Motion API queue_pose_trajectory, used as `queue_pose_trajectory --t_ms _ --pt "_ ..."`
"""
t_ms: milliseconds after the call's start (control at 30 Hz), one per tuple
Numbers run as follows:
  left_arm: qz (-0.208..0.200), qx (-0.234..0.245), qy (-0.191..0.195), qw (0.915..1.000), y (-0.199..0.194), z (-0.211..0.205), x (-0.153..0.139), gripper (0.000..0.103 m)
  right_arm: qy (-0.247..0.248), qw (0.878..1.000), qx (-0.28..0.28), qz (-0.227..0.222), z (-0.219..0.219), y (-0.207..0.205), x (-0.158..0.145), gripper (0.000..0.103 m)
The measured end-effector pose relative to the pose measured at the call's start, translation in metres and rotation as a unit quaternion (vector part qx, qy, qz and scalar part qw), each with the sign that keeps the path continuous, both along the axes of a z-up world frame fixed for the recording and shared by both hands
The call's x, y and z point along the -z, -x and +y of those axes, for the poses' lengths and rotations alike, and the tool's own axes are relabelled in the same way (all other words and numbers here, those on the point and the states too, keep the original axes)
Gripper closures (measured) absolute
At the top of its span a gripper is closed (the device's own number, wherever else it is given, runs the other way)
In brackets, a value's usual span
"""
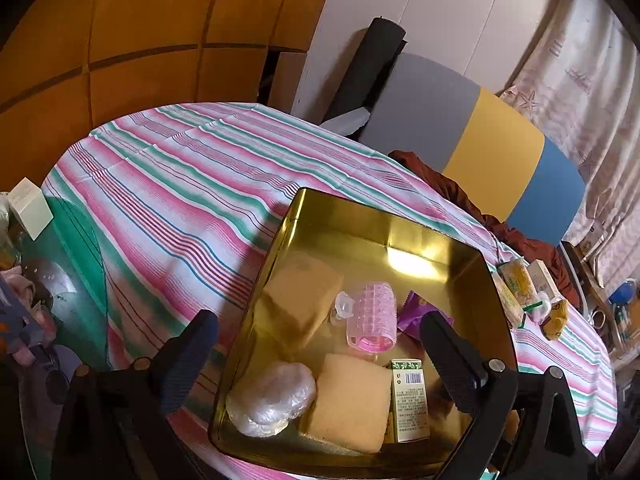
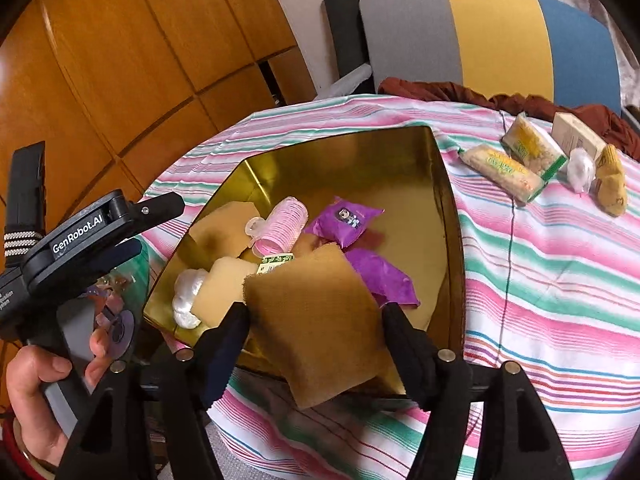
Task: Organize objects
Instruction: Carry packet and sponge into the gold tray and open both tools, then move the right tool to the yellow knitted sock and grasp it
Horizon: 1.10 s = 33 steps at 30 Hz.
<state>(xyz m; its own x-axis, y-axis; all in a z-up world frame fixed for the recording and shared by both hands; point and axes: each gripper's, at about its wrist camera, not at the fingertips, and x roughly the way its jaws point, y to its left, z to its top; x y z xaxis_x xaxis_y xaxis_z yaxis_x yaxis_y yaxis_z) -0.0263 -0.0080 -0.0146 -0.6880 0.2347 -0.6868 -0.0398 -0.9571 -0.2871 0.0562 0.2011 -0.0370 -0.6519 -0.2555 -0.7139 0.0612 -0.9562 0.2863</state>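
My right gripper (image 2: 314, 330) is clamped on the brown sponge (image 2: 316, 320), held above the near edge of the gold tin (image 2: 448, 216). I should carry it further in before letting go (past the 2 purple packets (image 2: 348, 220)), while my left gripper (image 1: 316, 344) hangs spread and empty over the tin.

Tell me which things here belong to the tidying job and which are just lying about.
Job: gold tin; brown sponge in the right hand-held gripper; snack packs; pink roller.
Lying about: striped chair; rust cloth; black roll.
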Motion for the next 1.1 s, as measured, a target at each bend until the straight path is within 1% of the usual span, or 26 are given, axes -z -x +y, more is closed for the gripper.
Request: queue_pose_trajectory --t_ms 100,200,267,367,400,433,533,567,633,700,800,867,967,1100 --pt "-0.001 0.000 -0.002 1.0000 -0.002 0.001 0.000 0.001 -0.007 1.000 0.013 0.011 0.004 -0.004 -0.005 0.029" --pt "0.000 0.002 -0.003 1.0000 -0.003 0.004 -0.001 0.000 0.005 1.000 0.022 0.015 0.011 -0.005 -0.007 0.026" --pt "0.002 0.003 -0.003 1.0000 -0.005 0.006 -0.002 0.000 0.015 1.000 0.014 0.020 0.011 -0.004 -0.008 0.023" --pt "0.002 0.006 -0.003 1.0000 -0.005 0.010 -0.002 0.000 0.024 1.000 -0.010 0.012 0.002 0.008 -0.002 0.022" --pt "0.001 0.007 -0.003 1.0000 -0.005 0.011 -0.002 0.000 0.020 1.000 -0.008 0.002 0.000 0.013 -0.001 0.022" --pt "0.000 0.009 -0.002 1.0000 -0.005 0.012 -0.002 0.000 0.017 1.000 0.005 0.003 0.001 0.014 -0.002 0.022" --pt "0.002 0.011 0.005 0.9999 -0.007 0.011 -0.004 0.000 0.047 0.998 0.002 0.042 0.011 0.004 -0.014 0.022" --pt "0.003 0.010 0.008 0.9999 -0.008 0.010 -0.004 0.000 0.046 0.997 0.008 0.055 0.015 -0.001 -0.020 0.022" --pt "0.003 0.004 0.007 1.0000 -0.008 0.008 -0.004 0.000 0.020 0.997 0.025 0.065 0.021 -0.008 -0.028 0.022" --pt "0.000 -0.001 -0.003 1.0000 -0.007 0.006 -0.002 0.000 -0.001 0.998 0.032 0.061 0.023 -0.012 -0.030 0.025" --pt "-0.007 0.005 -0.009 0.9999 -0.007 0.010 0.001 0.000 -0.032 0.997 0.043 0.054 0.025 -0.016 -0.029 0.025" --pt "-0.007 0.013 -0.005 0.9999 -0.009 0.014 0.000 0.000 -0.032 0.997 0.055 0.054 0.029 -0.018 -0.027 0.025" --pt "-0.008 0.024 0.001 0.9997 -0.012 0.021 0.000 0.000 -0.012 0.997 0.064 0.049 0.038 -0.017 -0.024 0.025" --pt "-0.010 0.038 0.004 0.9992 -0.015 0.032 0.000 0.000 -0.007 0.995 0.085 0.054 0.051 -0.020 -0.023 0.025"
